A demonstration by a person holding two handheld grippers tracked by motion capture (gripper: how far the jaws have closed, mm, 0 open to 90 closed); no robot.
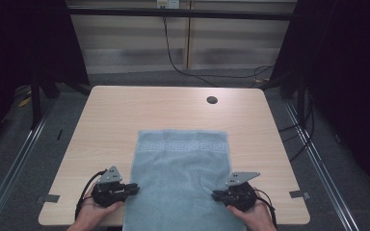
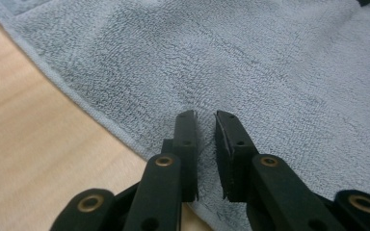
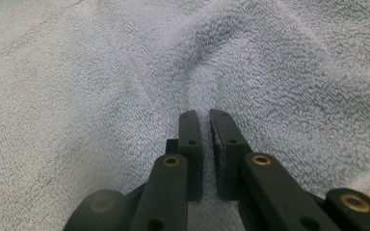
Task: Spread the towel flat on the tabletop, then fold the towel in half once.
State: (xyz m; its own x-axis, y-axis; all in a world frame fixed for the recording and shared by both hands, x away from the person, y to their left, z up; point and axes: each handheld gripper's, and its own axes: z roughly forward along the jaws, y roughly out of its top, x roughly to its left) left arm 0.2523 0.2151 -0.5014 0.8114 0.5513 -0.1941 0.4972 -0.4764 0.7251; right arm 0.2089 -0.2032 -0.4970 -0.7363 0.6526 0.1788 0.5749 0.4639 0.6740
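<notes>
A bare strip of table (image 1: 101,130) is seen at the far left of the high view, pale wood with tape marks near its front corners. The left gripper (image 1: 134,188) is held in a hand (image 1: 90,214) at the table's near left, its jaws pointed inward over the left hem of the towel (image 1: 180,183). In the left gripper view the left gripper (image 2: 205,118) is seen with its jaws nearly together, a narrow gap left between them, and a small pucker of towel (image 2: 250,67) is drawn up into that gap; the hem is pinched.

The towel, grey-blue with a key-pattern band across its far end, is spread flat at the middle of the table's near half, and its near end runs off the front edge.

The right gripper (image 1: 215,195) is held in a hand (image 1: 259,216) at the towel's right hem, pointed inward. In the right gripper view the right gripper (image 3: 203,115) is closed on a raised fold of towel (image 3: 101,96), with creases fanning out from its tips.

A round hole (image 1: 212,100) lies in the table's far right part.
</notes>
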